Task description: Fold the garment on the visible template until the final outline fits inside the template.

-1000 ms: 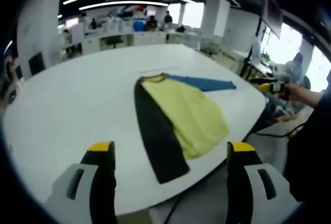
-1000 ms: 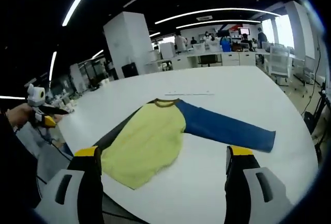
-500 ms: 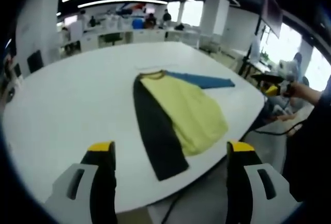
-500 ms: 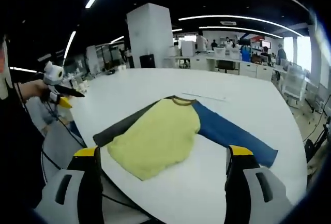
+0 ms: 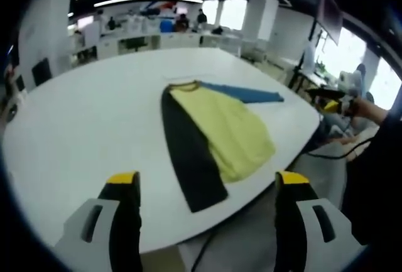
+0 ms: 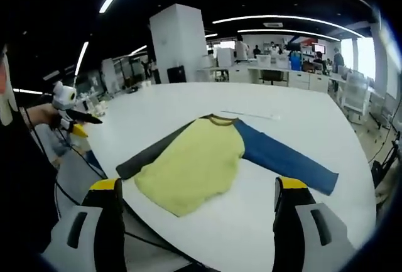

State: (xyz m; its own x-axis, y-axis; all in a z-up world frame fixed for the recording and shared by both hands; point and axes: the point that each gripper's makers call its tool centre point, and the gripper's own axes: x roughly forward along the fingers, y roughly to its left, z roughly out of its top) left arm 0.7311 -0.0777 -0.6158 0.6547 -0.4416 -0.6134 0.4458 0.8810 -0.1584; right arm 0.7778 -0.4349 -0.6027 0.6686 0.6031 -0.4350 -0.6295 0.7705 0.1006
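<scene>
A long-sleeved shirt with a yellow body (image 5: 226, 127) (image 6: 188, 162) lies spread flat on the white table (image 5: 81, 127) (image 6: 301, 127). One sleeve is black (image 5: 188, 159) (image 6: 147, 156), the other blue (image 5: 242, 93) (image 6: 286, 159). A faint thin template line (image 6: 251, 115) runs on the table just beyond the collar. My left gripper (image 5: 201, 181) stands open, back from the table edge near the black sleeve's cuff. My right gripper (image 6: 198, 187) is open too, short of the shirt's hem. The right gripper (image 5: 330, 103) also comes into the left gripper view from the right, and the left gripper (image 6: 69, 118) shows at the left of the right gripper view.
The table's rounded near edge (image 5: 251, 187) runs just past the shirt's hem, with a black cable (image 6: 94, 171) hanging off it. Office desks, chairs and people (image 5: 182, 24) stand far behind. A white pillar (image 6: 179, 43) rises beyond the table.
Both views shifted slightly as the hands moved; the shirt lies as before. Both grippers stay open and off the cloth.
</scene>
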